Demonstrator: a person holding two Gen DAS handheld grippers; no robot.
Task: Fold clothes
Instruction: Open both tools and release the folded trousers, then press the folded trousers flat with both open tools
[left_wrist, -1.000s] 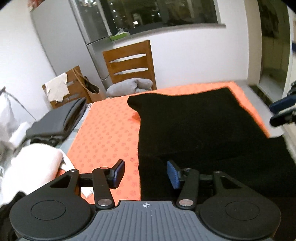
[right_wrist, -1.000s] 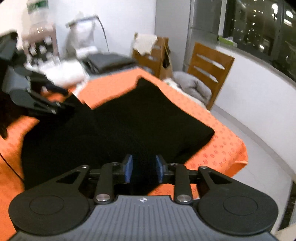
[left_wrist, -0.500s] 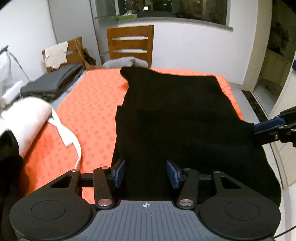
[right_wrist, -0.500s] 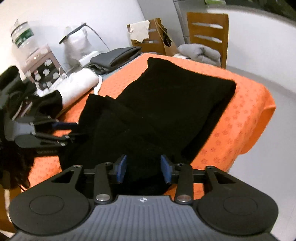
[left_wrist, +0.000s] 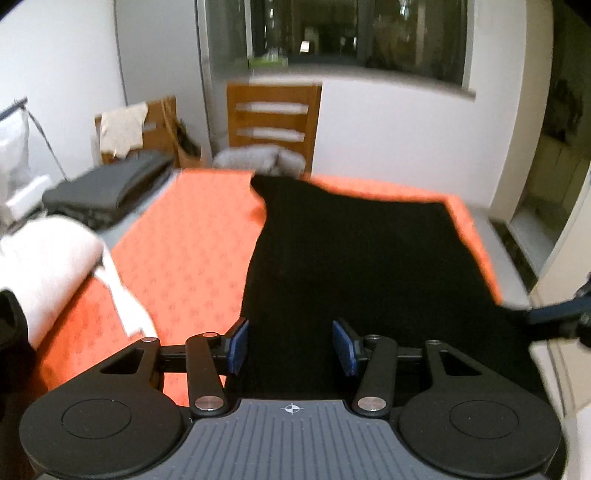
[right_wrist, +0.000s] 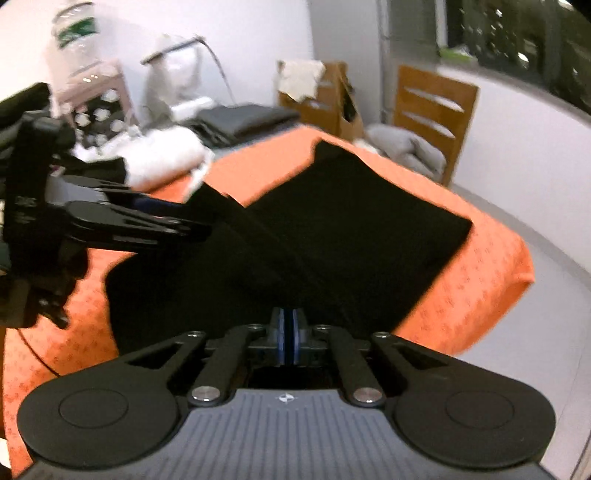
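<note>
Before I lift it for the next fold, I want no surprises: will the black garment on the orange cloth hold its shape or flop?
The black garment will probably flop: it lies creased over the orange cloth and drapes. It looks light and thin, so it should bunch when pushed. The right gripper is closing on its near edge; lifted there alone, the rest would likely hang and drag.

The right gripper (right_wrist: 289, 341), parted a moment ago, is closing on the near edge of the black garment (right_wrist: 332, 236), whose edge now lifts off the orange tablecloth (right_wrist: 491, 266).
</note>
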